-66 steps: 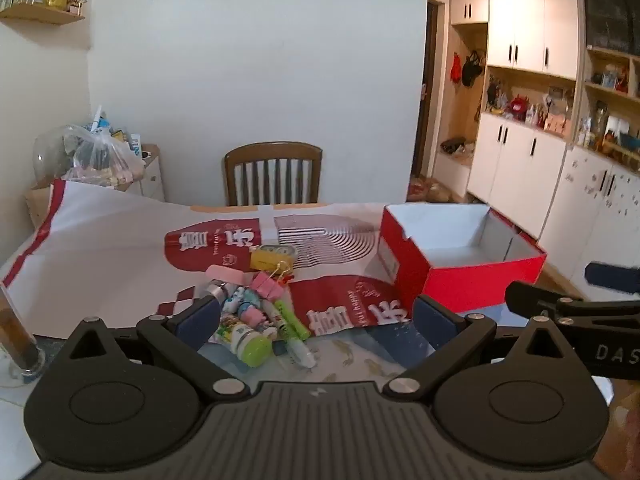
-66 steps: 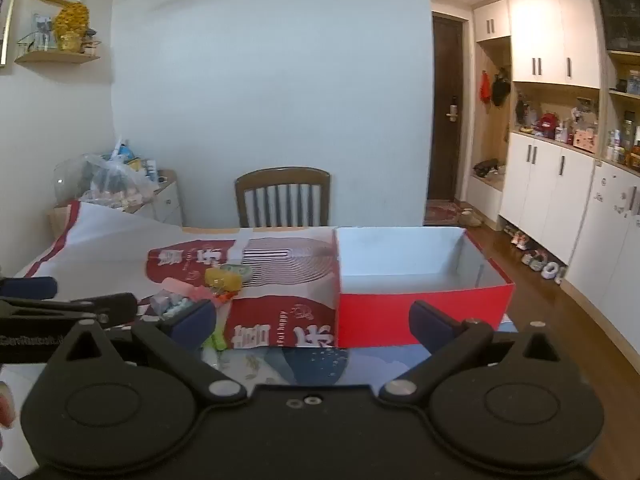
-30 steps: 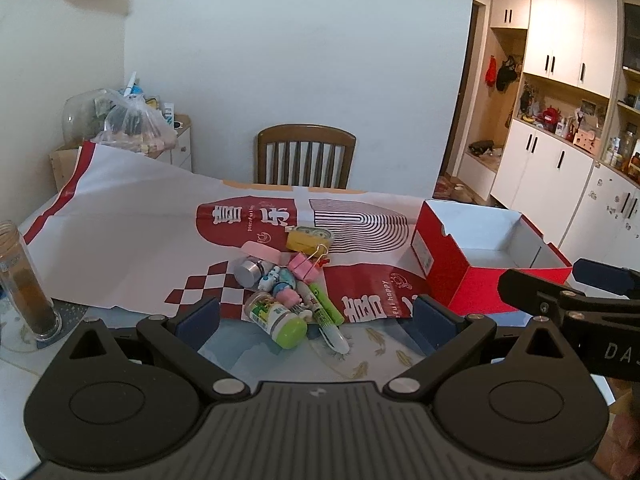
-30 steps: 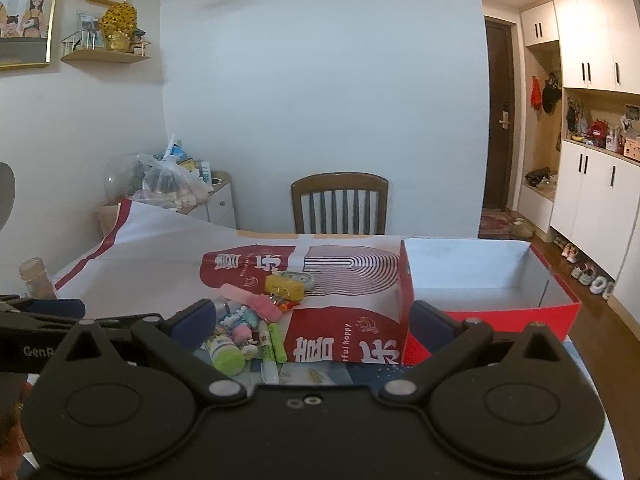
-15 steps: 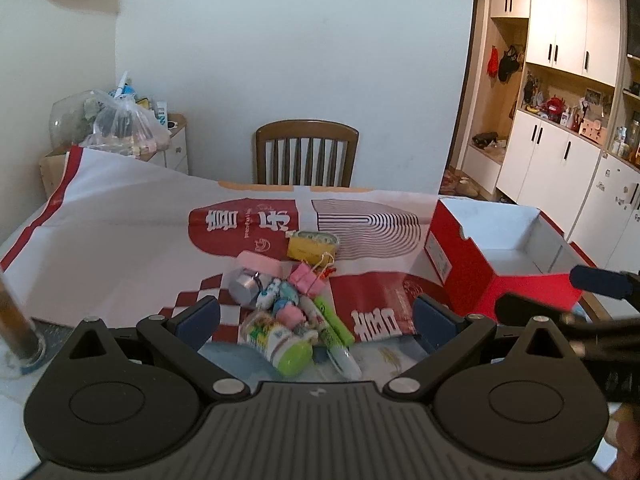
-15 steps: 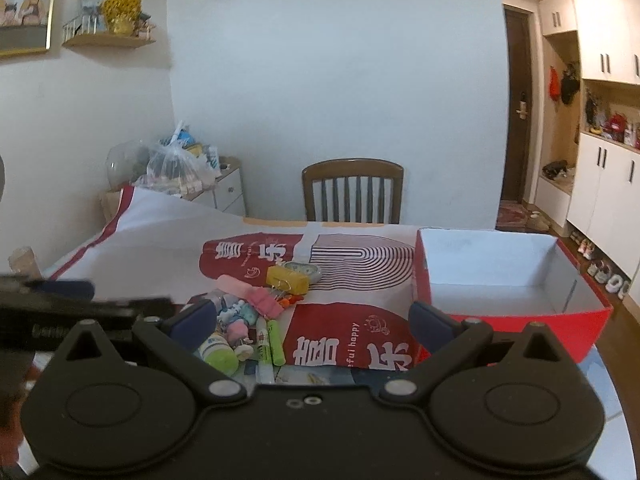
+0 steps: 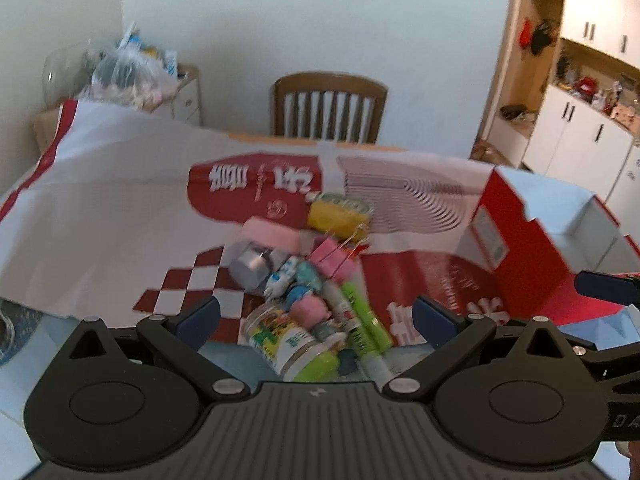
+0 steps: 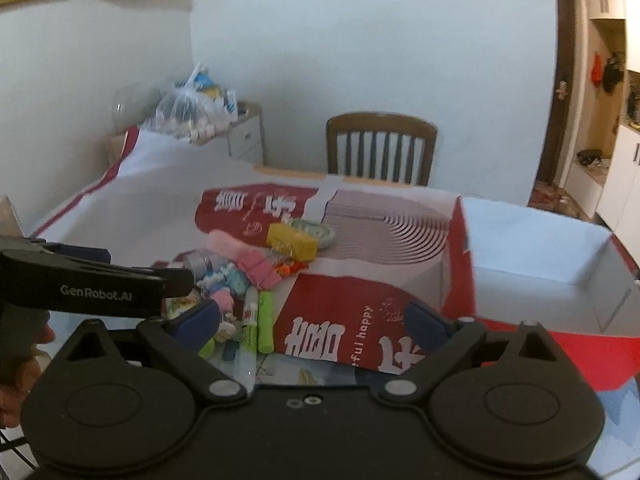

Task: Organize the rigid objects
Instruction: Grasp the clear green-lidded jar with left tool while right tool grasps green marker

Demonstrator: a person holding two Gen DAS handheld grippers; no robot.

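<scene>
At lower centre of the left wrist view, the left gripper (image 7: 316, 322) is held spread wide and grasps nothing, with a pile of small objects (image 7: 308, 280) framed between its fingers. A red box (image 7: 532, 256) sits at right, its near wall probably clear of the pile. White paper (image 7: 104, 208) lies bare at left.

Across the right wrist view, the right gripper (image 8: 312, 322) is likewise spread and unladen; the pile (image 8: 248, 276) is seen left of centre, the box (image 8: 560, 292) at right.
</scene>
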